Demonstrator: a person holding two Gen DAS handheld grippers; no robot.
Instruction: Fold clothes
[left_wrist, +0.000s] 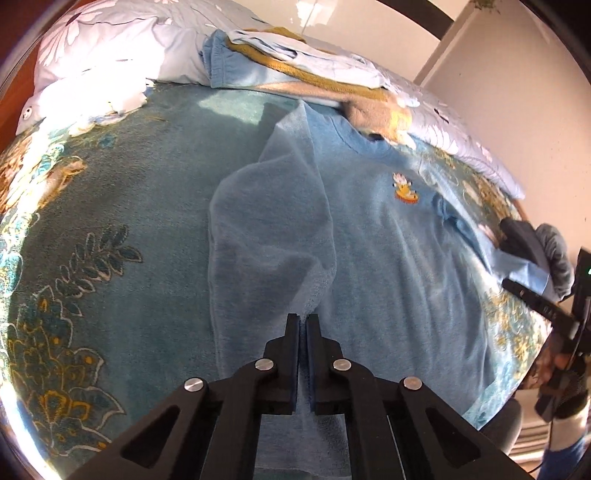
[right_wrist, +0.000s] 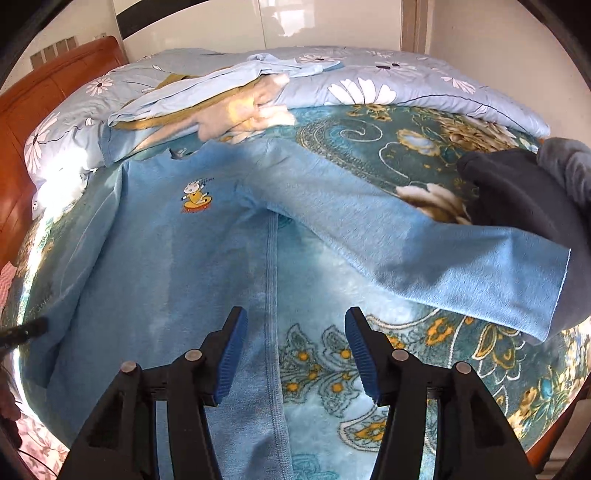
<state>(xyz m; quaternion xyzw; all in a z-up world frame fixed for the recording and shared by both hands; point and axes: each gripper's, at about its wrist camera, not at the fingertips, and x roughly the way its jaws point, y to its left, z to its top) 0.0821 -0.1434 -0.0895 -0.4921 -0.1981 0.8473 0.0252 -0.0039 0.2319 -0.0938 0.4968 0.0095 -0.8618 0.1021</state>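
A light blue long-sleeved shirt with a small cartoon patch lies flat on the teal patterned blanket. One side of it, sleeve included, is folded inward over the body. My left gripper is shut on the shirt's fabric at the near edge of that fold. In the right wrist view my right gripper hangs open just above the shirt's side seam, holding nothing. The other sleeve stretches out to the right, its cuff resting on a dark garment.
A pile of clothes and a floral duvet lie along the far side of the bed. An orange wooden headboard stands at the left. A person's hand holds the right gripper at the bed's right edge.
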